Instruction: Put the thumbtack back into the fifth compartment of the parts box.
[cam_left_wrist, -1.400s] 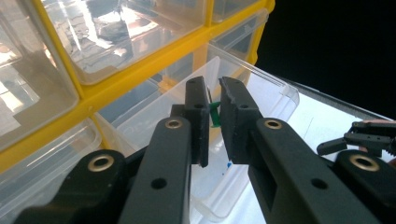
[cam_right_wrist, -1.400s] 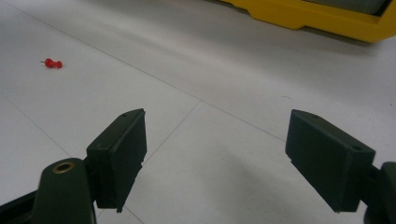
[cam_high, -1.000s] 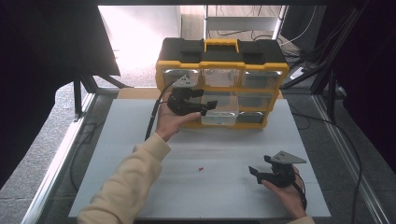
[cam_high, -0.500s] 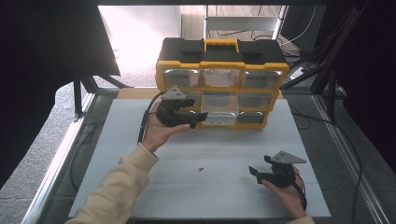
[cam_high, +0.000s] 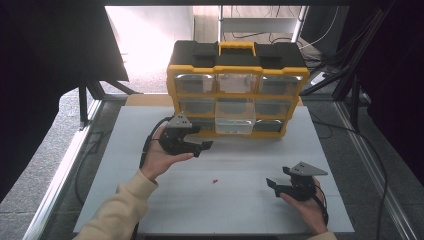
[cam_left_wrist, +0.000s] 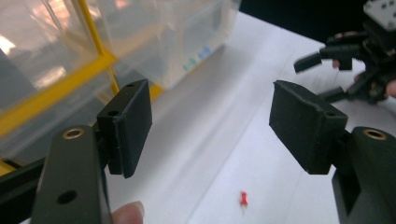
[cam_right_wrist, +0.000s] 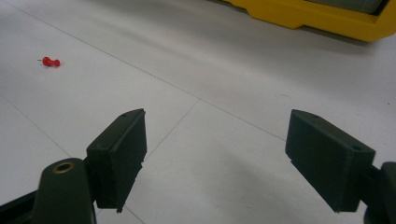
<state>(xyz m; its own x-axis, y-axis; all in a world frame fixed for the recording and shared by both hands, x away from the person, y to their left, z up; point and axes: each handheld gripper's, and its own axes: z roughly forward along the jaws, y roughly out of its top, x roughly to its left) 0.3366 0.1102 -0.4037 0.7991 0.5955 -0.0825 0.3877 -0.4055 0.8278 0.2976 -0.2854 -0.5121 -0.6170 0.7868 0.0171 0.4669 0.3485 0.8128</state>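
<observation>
Left gripper (cam_high: 204, 146), jaws apart and just been narrowing, empty, nears red pushpin (cam_high: 215, 180). Right gripper (cam_high: 274, 185) open, idle beyond pushpin. Best to straddle the pin squarely, then close.

Organizer (cam_high: 235, 90): yellow-black plastic, clear glossy drawers. Table (cam_high: 240, 205): smooth matt white. Pushpin (cam_high: 216, 180): glossy red plastic. Gripper pads (cam_left_wrist: 133, 123): matt black.

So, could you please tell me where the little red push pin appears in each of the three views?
High view: the red push pin lies on the white table, just below centre.
Left gripper view: low in the picture, between the two black jaws.
Right gripper view: upper left, on the table.
Shared landmark: the yellow drawer organiser, behind the pin.
</observation>
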